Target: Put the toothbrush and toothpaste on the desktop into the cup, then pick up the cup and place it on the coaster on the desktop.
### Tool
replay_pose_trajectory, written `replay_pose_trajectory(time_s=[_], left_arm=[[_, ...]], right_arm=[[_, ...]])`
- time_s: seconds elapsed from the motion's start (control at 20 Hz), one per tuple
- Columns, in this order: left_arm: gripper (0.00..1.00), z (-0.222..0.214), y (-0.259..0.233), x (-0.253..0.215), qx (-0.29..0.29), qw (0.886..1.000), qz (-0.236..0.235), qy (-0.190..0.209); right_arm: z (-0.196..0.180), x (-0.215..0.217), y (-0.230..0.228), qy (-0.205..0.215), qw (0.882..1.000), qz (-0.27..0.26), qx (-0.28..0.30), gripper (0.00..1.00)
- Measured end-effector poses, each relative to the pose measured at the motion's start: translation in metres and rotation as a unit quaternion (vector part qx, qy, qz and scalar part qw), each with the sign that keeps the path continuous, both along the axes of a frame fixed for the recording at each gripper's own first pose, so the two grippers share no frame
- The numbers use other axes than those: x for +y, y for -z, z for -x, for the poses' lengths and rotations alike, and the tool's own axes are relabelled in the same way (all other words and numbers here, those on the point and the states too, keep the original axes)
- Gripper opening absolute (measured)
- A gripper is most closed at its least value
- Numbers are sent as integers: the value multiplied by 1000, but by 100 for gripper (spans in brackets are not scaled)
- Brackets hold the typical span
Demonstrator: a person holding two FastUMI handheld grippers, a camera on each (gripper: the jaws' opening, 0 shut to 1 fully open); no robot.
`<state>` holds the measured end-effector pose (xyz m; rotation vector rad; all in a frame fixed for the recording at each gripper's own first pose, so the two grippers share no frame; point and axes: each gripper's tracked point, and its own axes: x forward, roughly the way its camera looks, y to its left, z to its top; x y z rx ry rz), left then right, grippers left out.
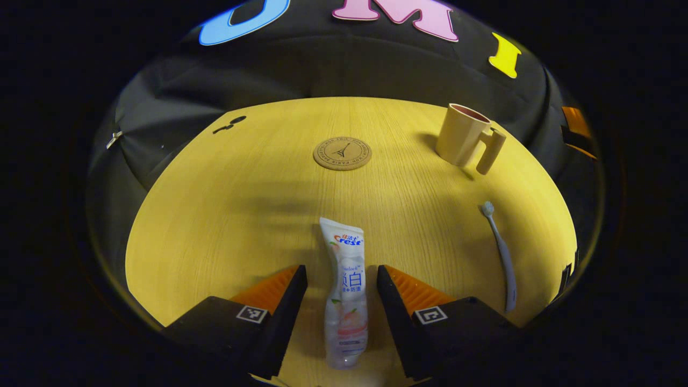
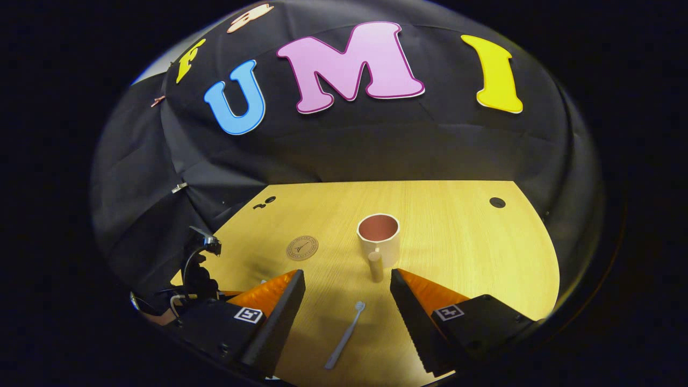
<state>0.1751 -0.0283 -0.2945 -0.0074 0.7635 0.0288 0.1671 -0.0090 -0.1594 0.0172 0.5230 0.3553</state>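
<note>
A yellow wooden desktop (image 1: 226, 215) stands in front of the black cloth wall, and all the things of the task lie on it. In the left gripper view, the left gripper (image 1: 342, 279) has its jaws open, with one finger on each side of the toothpaste (image 1: 345, 290). The tube lies flat on the wood between the two fingers and there is a gap on both sides, so neither finger touches it. The tube points away from the camera, with its flat end farther off and its cap end near the bottom of the view.

Beyond the tube, near the middle of the desktop, lies the round coaster (image 1: 342, 153) — it is flat and nothing stands on it. To the right of it, near the far edge, stands the cup (image 1: 463, 135), upright, with its handle turned to the right. The toothbrush (image 1: 502, 258) lies flat at the right side, well apart from the toothpaste, with its head toward the cup.

In the right gripper view, the right gripper (image 2: 348, 293) is also open and holds nothing. Between its fingers I see the toothbrush (image 2: 345, 335) lying on the wood, and behind it the cup (image 2: 379, 240) with its handle toward the camera. The coaster (image 2: 302, 248) is to the left of the cup — near, but apart.
</note>
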Motion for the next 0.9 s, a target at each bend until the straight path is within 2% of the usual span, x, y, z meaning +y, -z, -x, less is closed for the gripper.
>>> replay_pose_trajectory(time_s=[0.15,0.25,0.5,0.75,0.9], left_arm=[[80,0,-2,-1,5,1000,-1,1],[41,-1,0,0,6,1000,-6,-9],[27,-4,-2,-3,25,1000,-3,13],[24,1,-11,2,23,999,7,23],[24,12,-32,4,2,999,3,40]], right_arm=[[2,-5,7,6,1000,-2,6,99],[2,-15,13,26,1000,-1,12,99],[26,-32,33,71,996,0,47,98],[41,-30,59,97,992,6,84,99],[39,-30,68,109,990,30,84,99]])
